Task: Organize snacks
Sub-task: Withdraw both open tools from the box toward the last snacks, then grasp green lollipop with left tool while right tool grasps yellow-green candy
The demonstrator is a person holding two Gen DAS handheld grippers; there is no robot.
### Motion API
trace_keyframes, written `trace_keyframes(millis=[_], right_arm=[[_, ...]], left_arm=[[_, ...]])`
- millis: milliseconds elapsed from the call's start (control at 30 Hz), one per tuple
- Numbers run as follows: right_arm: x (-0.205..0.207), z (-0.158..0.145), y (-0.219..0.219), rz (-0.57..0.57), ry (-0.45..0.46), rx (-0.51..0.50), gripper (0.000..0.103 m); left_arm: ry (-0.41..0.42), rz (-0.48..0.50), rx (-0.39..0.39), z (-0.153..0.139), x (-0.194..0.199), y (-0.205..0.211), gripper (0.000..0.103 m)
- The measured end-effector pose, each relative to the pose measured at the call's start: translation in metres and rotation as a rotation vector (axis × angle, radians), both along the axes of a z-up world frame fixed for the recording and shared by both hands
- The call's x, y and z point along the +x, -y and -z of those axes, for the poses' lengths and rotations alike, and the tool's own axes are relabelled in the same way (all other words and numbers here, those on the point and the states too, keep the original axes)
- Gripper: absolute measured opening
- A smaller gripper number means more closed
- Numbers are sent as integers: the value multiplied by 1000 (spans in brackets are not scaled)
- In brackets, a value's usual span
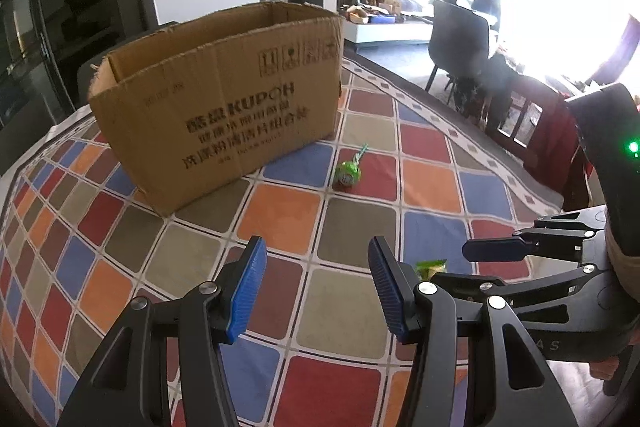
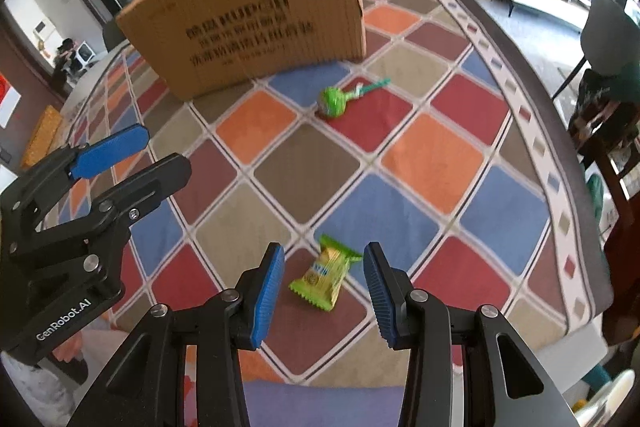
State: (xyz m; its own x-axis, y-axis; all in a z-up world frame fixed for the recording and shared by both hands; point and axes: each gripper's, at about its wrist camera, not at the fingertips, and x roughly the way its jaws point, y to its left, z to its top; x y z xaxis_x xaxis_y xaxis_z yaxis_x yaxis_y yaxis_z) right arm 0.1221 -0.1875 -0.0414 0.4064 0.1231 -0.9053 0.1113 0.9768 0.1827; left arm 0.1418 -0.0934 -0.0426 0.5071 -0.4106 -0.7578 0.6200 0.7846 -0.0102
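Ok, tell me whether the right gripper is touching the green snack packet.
Apart. The right wrist view shows the green snack packet lying between the right gripper jaws, with tablecloth visible on both sides.

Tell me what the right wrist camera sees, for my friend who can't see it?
The right gripper, jaws open, hangs over a small green snack packet on a colourful checkered tablecloth. Farther off lie a green lollipop and a cardboard box; the left gripper shows at left.

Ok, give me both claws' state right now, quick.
Left claw: open, nothing between its jaws, above the tablecloth.
Right claw: open, holding nothing; the green snack packet lies on the cloth between its jaws, untouched.
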Motion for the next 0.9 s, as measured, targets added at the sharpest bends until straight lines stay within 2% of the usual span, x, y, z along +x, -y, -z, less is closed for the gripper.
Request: trace_keyframes(millis=[300, 367, 633, 900], right_arm=[[0, 14, -8, -2, -26, -11, 41], [1, 17, -11, -5, -32, -17, 35], [4, 26, -10, 1, -60, -25, 29], [9, 26, -5, 12, -33, -28, 24]], left_arm=[[-26, 66, 4, 19, 6, 2, 52], [-33, 76, 7, 23, 8, 3, 52], [-38, 97, 12, 29, 12, 9, 52], [-44, 115, 25, 35, 17, 18, 52]])
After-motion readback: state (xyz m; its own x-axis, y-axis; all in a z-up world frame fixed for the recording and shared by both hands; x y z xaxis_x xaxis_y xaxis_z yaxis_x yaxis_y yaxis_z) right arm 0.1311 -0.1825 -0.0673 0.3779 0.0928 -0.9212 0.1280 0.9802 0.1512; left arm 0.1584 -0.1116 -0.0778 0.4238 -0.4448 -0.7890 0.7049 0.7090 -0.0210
